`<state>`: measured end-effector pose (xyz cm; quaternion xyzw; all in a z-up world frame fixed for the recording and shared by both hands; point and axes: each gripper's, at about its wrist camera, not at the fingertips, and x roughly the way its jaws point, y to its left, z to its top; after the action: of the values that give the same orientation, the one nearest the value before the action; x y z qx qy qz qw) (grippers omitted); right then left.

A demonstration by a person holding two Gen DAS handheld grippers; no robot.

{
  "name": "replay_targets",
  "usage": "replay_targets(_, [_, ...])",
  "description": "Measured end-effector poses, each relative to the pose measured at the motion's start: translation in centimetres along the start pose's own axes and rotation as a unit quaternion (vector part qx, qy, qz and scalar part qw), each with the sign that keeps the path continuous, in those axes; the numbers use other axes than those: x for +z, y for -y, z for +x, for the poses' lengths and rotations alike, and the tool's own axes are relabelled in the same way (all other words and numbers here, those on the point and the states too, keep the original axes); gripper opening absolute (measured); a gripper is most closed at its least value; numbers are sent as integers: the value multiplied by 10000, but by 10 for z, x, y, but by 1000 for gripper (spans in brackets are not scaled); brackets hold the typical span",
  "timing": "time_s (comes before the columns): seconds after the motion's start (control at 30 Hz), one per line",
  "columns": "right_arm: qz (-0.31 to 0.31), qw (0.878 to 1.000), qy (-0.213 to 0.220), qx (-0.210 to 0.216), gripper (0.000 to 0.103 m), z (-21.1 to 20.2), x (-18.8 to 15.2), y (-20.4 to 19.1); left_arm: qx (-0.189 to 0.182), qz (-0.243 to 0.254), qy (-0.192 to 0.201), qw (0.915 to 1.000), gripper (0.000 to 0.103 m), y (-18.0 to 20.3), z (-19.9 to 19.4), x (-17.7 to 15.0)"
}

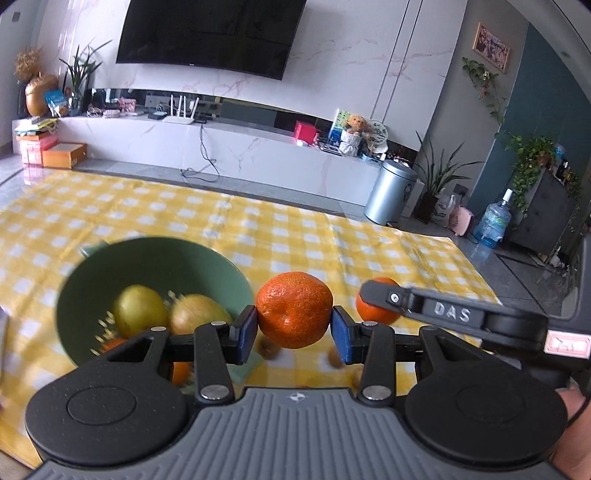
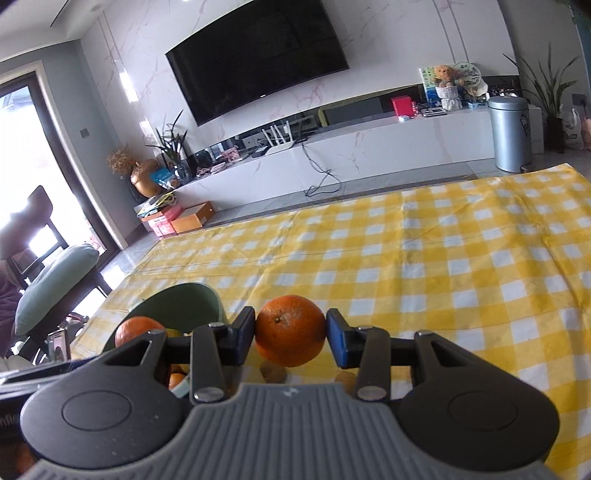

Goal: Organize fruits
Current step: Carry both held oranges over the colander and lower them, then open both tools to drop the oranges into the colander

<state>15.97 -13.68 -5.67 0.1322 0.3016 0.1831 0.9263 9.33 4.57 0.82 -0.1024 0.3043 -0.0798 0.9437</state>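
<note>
Each hand-held gripper, left [image 1: 294, 328] and right [image 2: 290, 338], pinches its own round orange mandarin [image 1: 294, 309] [image 2: 290, 329] between blue pads, raised above the yellow-checked tablecloth [image 2: 424, 258], probably bound for the green bowl [image 1: 110, 266] holding yellow-green pears [image 1: 139, 311].

Marble wall [image 1: 369, 74] behind dark television [image 1: 207, 33], white low cabinet [image 1: 221, 147], grey floor [image 1: 517, 273].

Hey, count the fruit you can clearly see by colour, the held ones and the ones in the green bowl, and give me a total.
orange fruit: 2, one in the left gripper, one in the right gripper
yellow-green fruit in the green bowl: 2
Total: 4. More orange lower in the bowl is too hidden to count.
</note>
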Motion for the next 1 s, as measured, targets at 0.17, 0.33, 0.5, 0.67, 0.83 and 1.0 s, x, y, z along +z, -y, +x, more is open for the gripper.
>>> replay_targets(0.17, [-328,9993,-55,178,39,8,6,-27,133,-114,65,9998,48,-24,-5,13])
replay_targets(0.33, [-796,9965,-190,188,39,24,9,-56,363,-412,-109,9984,48,-59,2,23])
replay_targets(0.5, [-1270,9905,-441,282,39,49,9,-82,493,-557,-235,9970,48,-86,12,26])
replay_targets(0.67, [-1753,9817,-671,305,39,74,5,-105,547,-747,-331,9952,48,-104,24,21])
replay_targets(0.83, [-2162,9727,-791,289,39,91,1,-120,615,-910,-408,9931,48,-116,34,18])
replay_targets(1.0, [-2280,9687,-944,280,39,110,0,-123,683,-1032,-490,9911,48,-124,42,15])
